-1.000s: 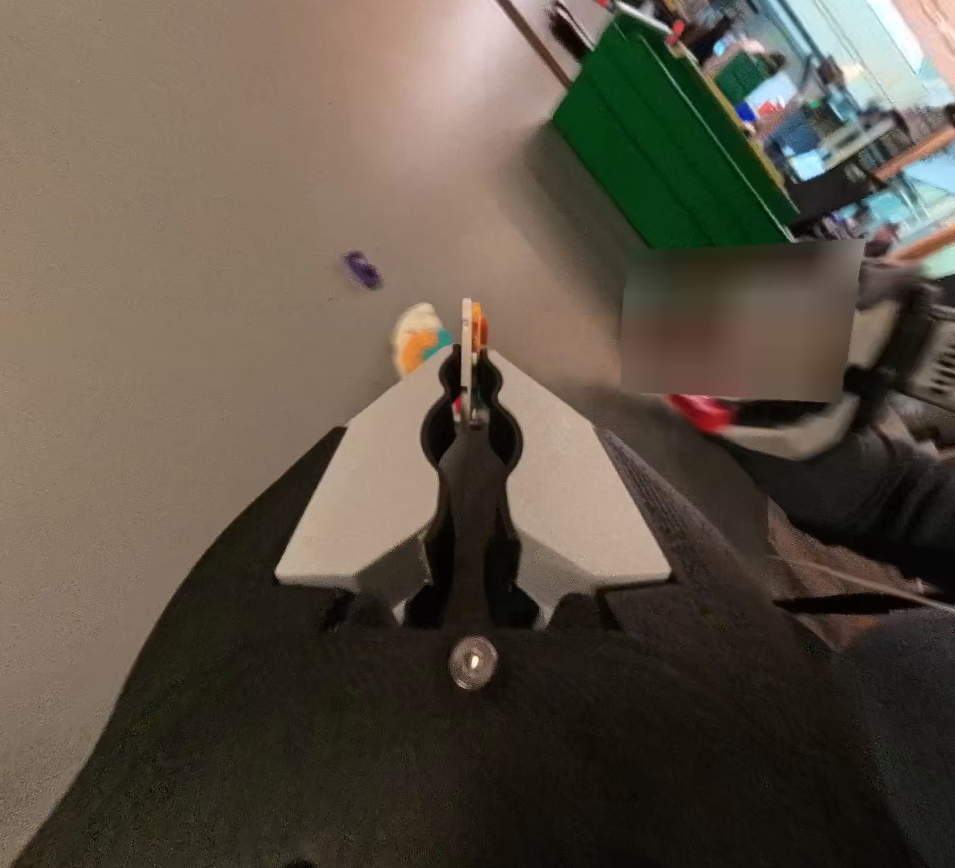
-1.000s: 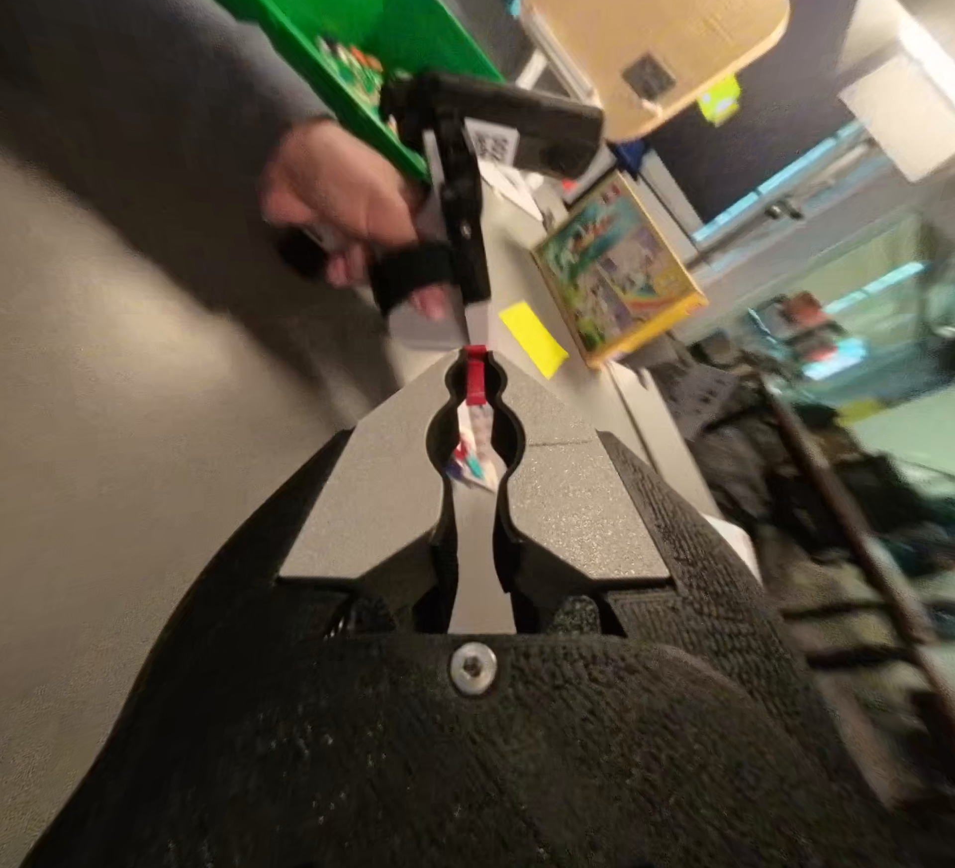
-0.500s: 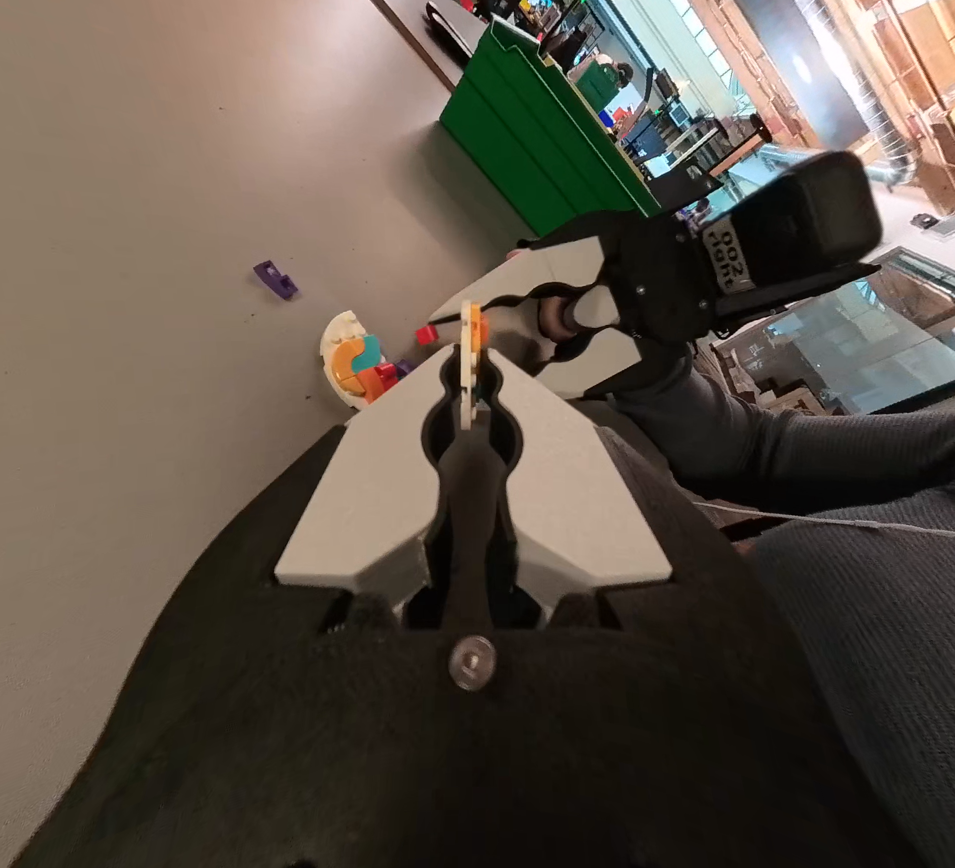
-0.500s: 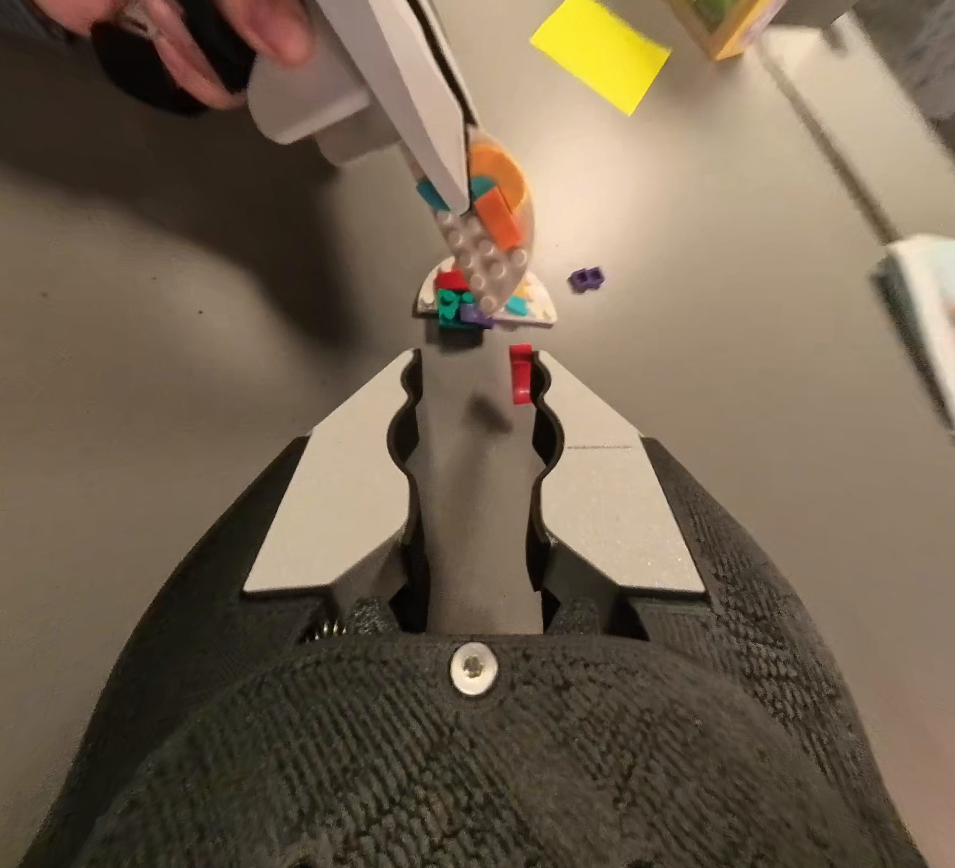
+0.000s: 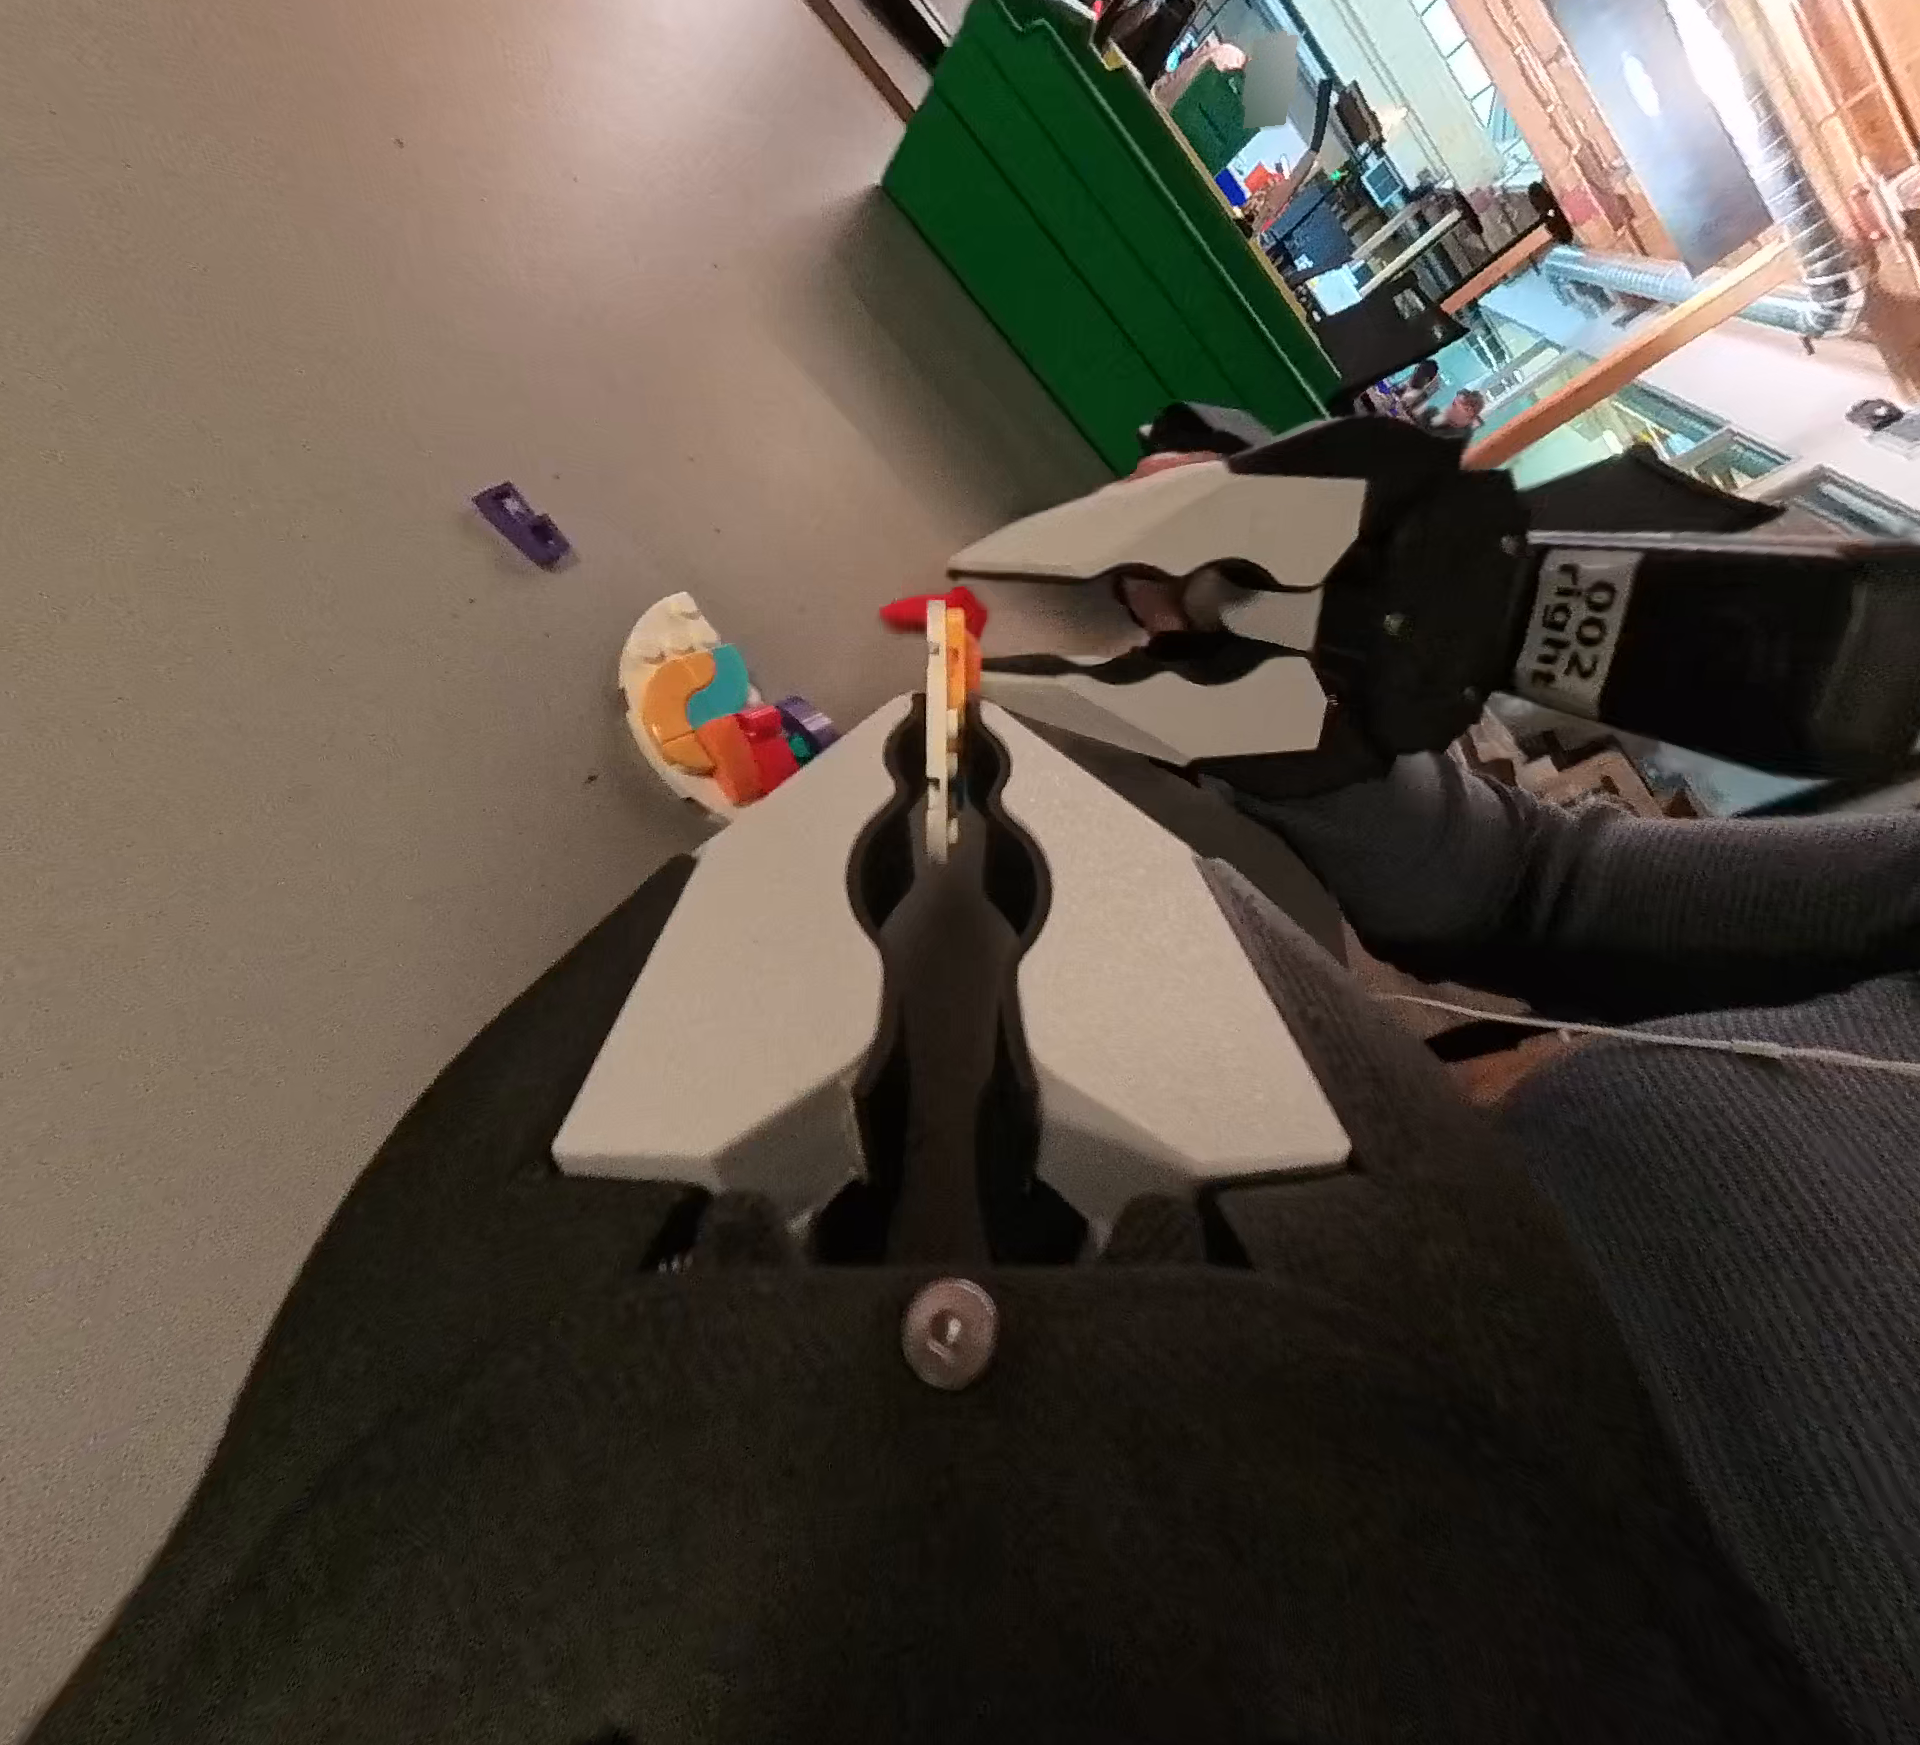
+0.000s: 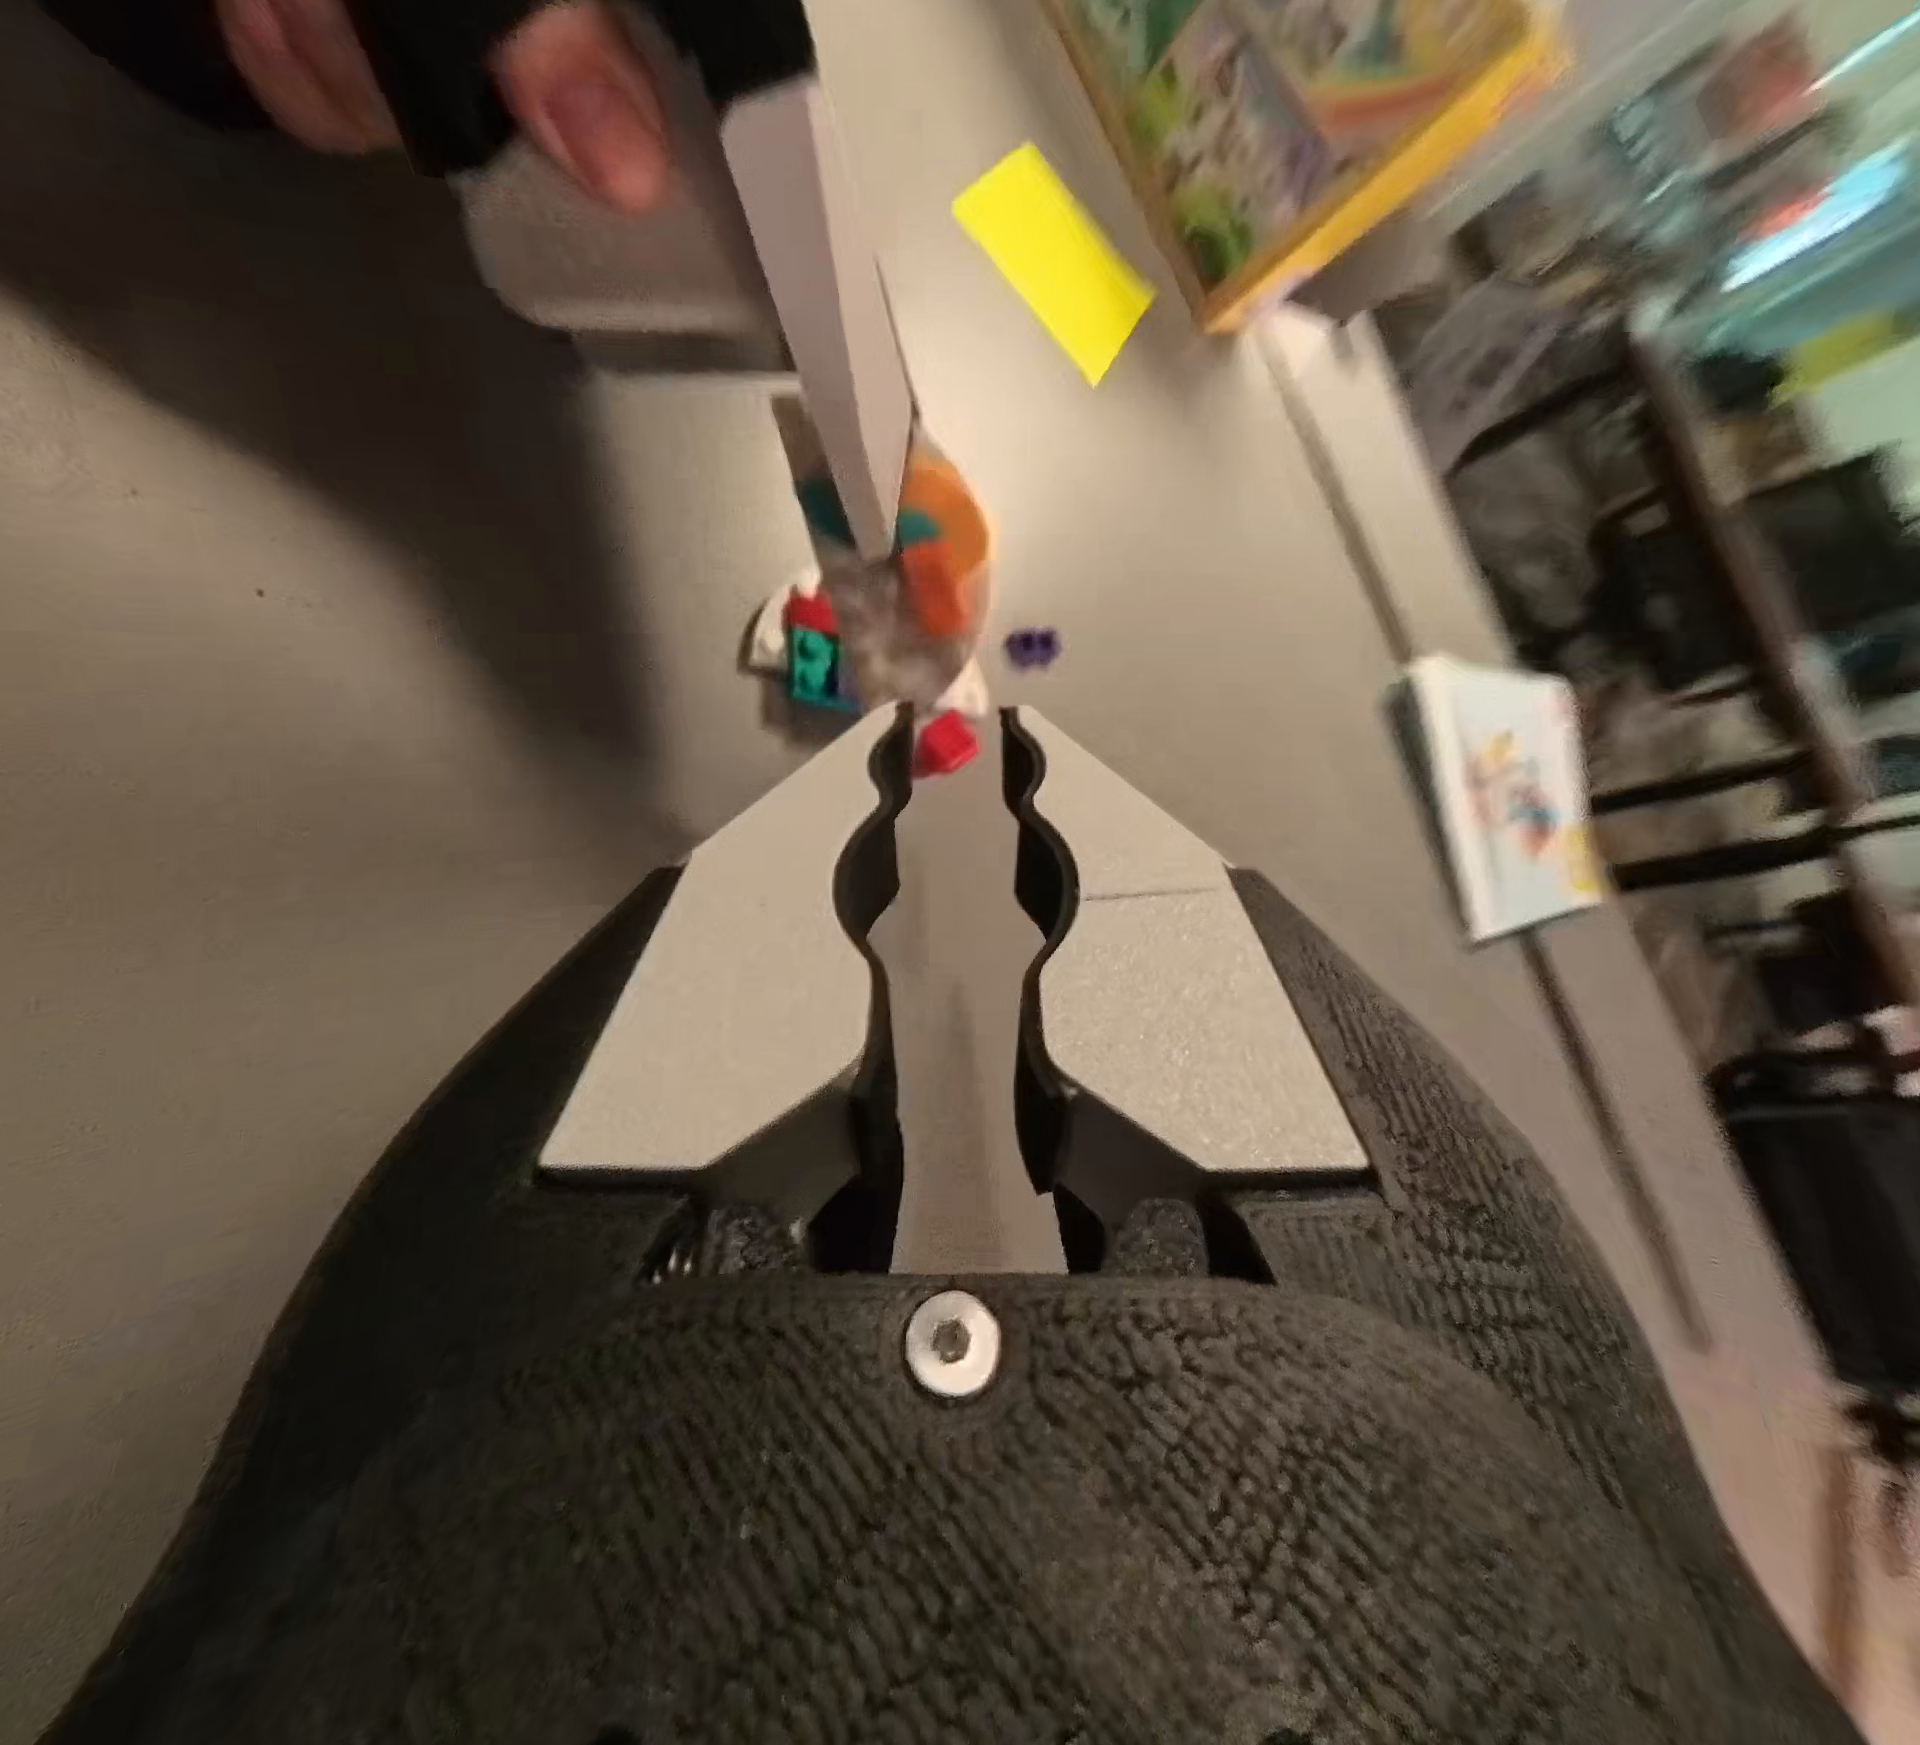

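Right gripper [image 6: 954, 710] has narrowed, red brick [image 6: 943, 746] now loose.

I see grey table [image 5: 312, 241]. On it: half-round brick build [image 5: 707, 719], purple piece [image 5: 523, 528], green bin [image 5: 1081, 241], yellow note [image 6: 1049, 261], picture box [image 6: 1288, 54], white booklet [image 6: 1496, 802].

The left gripper [image 5: 948, 708] has pale grey fingers on a black body and pinches a cream round plate [image 5: 943, 739] with orange on it. The right gripper [image 6: 956, 724] – same grey and black – has a red brick [image 6: 943, 746] at its tips. On the grey-beige table [image 5: 312, 241]: a white half-round build [image 5: 698, 708] in orange, teal and red, a purple piece [image 5: 523, 528], a yellow sheet [image 6: 1051, 259], a green bin [image 5: 1081, 241].
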Demonstrator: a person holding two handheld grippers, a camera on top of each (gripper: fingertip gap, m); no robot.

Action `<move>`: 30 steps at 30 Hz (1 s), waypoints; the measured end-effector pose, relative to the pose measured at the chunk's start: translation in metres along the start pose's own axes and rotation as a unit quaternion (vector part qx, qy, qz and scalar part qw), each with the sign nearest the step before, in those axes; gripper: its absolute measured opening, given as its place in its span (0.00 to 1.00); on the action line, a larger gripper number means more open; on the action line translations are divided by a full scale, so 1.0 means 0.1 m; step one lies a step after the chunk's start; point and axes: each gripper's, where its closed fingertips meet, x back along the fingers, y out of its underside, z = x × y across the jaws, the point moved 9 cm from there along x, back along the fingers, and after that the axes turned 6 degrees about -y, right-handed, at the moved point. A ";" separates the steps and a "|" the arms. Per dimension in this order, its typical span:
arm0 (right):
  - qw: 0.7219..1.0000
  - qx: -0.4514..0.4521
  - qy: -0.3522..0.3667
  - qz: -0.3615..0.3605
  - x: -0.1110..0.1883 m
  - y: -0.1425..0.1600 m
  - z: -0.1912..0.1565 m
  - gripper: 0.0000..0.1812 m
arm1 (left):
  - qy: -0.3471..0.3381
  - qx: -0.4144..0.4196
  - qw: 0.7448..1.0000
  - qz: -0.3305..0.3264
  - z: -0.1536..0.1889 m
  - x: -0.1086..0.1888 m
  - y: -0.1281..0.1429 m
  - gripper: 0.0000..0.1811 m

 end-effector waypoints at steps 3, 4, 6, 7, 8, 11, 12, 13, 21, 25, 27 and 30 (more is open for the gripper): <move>0.993 -0.087 -0.050 -0.064 -0.09 0.19 0.06 0.17 | -0.020 0.005 1.000 -0.005 -0.02 -0.01 0.01 0.02; 0.989 -0.117 -0.065 -0.059 -0.10 0.21 0.07 0.17 | -0.026 0.006 1.000 -0.006 -0.03 -0.01 0.01 0.02; 0.988 -0.139 -0.066 0.008 -0.03 0.14 0.11 0.14 | -0.024 0.005 1.000 -0.009 -0.02 -0.02 0.01 0.02; 0.990 -0.122 -0.053 0.047 0.02 0.08 0.12 0.10 | -0.023 0.005 1.000 -0.009 -0.02 -0.02 0.01 0.02; 0.992 -0.094 -0.036 0.072 0.07 0.02 0.11 0.06 | -0.019 0.004 1.000 -0.009 -0.02 -0.02 0.01 0.02; 0.998 -0.014 -0.017 0.065 0.06 -0.06 0.00 0.04 | -0.011 0.000 1.000 -0.013 0.00 -0.03 0.01 0.02; 0.998 -0.001 -0.019 0.057 0.03 -0.07 -0.03 0.05 | -0.005 0.000 1.000 -0.015 0.00 -0.03 0.02 0.02; 0.998 0.005 -0.023 0.054 0.01 -0.08 -0.06 0.05 | -0.002 0.001 1.000 -0.017 0.01 -0.04 0.02 0.02; 0.998 0.017 -0.023 0.050 0.03 -0.07 -0.08 0.03 | 0.011 -0.010 0.999 -0.035 0.05 -0.06 0.05 0.03; 0.999 0.032 -0.008 0.030 0.04 -0.12 -0.10 0.03 | 0.025 0.008 0.999 -0.028 0.05 -0.05 0.04 0.02; 0.999 0.043 0.001 0.026 0.04 -0.11 -0.12 0.02 | 0.019 0.014 0.999 -0.027 0.05 -0.06 0.04 0.02; 0.998 0.057 0.004 0.038 0.06 -0.08 -0.13 0.02 | 0.007 -0.001 1.000 -0.027 0.08 -0.07 0.06 0.02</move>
